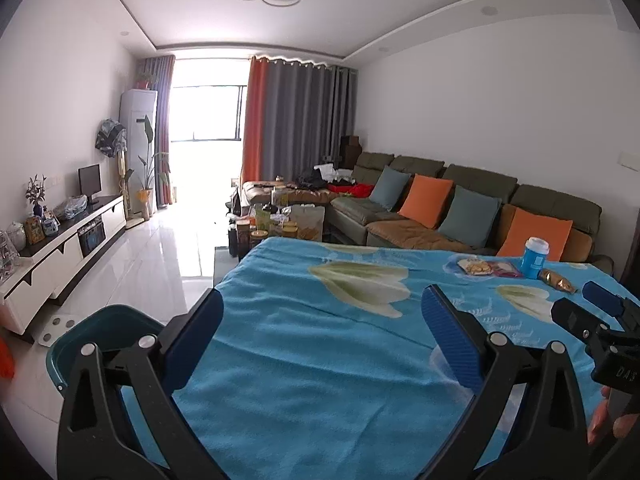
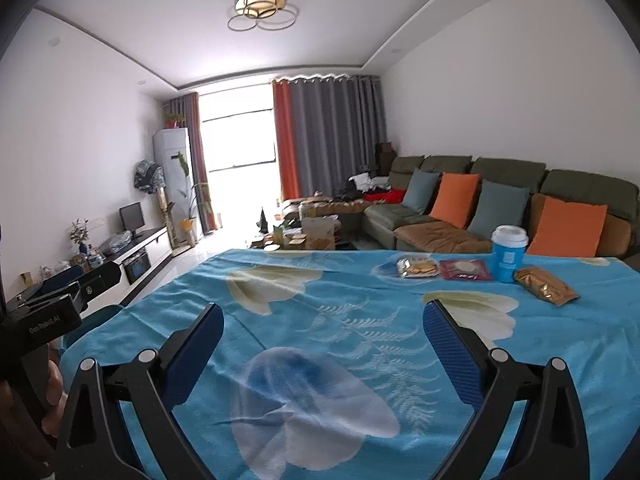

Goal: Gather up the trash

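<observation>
Right now both grippers, left gripper (image 1: 322,314) and right gripper (image 2: 323,326), hover spread wide and empty; blue cup (image 2: 508,254), gold packet (image 2: 544,290), cracker pack (image 2: 416,267) and red wrapper (image 2: 466,270) sit on the table's far right, teal bin (image 1: 100,336) waits left.

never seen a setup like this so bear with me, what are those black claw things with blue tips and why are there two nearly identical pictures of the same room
The black claws are two hand-held grippers, one in each of a person's hands. Each carries a wide-angle camera looking forward along its two blue-padded fingers, so you get one picture per gripper.

In the left wrist view, the left gripper is open and empty; the other gripper pokes in at the right edge. In the right wrist view, the right gripper is also open and holds nothing.

Both hover over a table covered by a blue flowered cloth. At its far right side lie a clear packet of biscuits, a flat dark red packet, an upright blue paper cup with a white lid and a crinkled gold wrapper. A dark teal bin stands by the table's left side.
</observation>
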